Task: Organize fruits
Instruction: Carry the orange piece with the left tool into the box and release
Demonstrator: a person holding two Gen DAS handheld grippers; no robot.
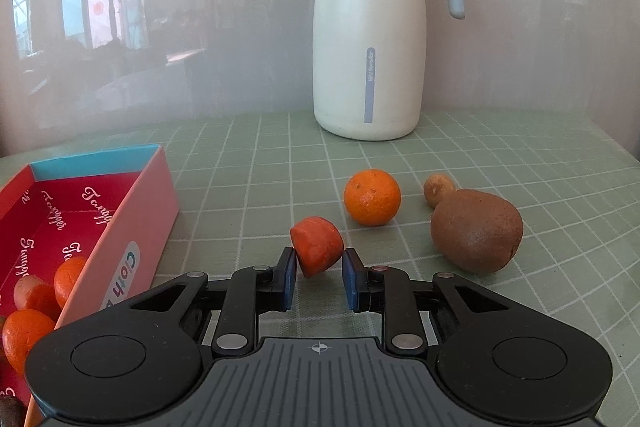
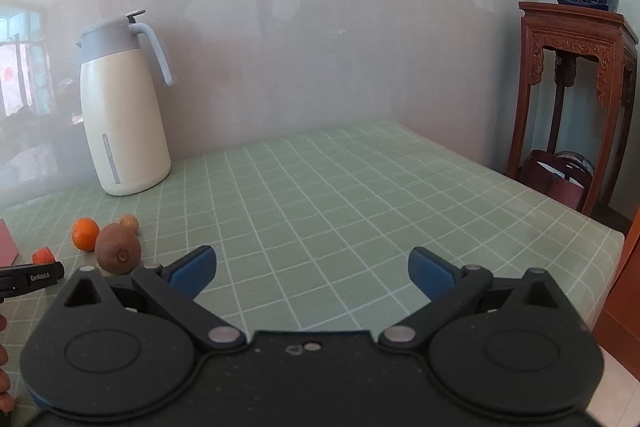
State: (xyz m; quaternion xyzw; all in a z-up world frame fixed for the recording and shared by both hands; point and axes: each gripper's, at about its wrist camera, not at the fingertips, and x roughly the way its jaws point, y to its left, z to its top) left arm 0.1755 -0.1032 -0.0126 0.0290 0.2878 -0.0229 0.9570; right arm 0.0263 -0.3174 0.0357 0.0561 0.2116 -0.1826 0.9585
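While we held both tools over the desk [image 2: 360, 187]:
Left tool [image 1: 319, 269]: we kept it clamped on the orange piece [image 1: 318, 245], just right of the pink box [image 1: 132, 227].
Right tool [image 2: 312, 269]: wide apart, holding nothing.
Tangerine [image 1: 372, 197], kiwi [image 1: 476, 231]: right of the box, on the desk.

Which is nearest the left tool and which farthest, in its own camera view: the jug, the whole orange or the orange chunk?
1. Orange chunk, gripped between the left tool tips.
2. Whole orange, just beyond, slightly right.
3. Jug, at the back by the wall.

"Cloth" on the pink box [image 1: 132, 227]; "GenRobot.AI" on left claw [image 2: 40, 277].
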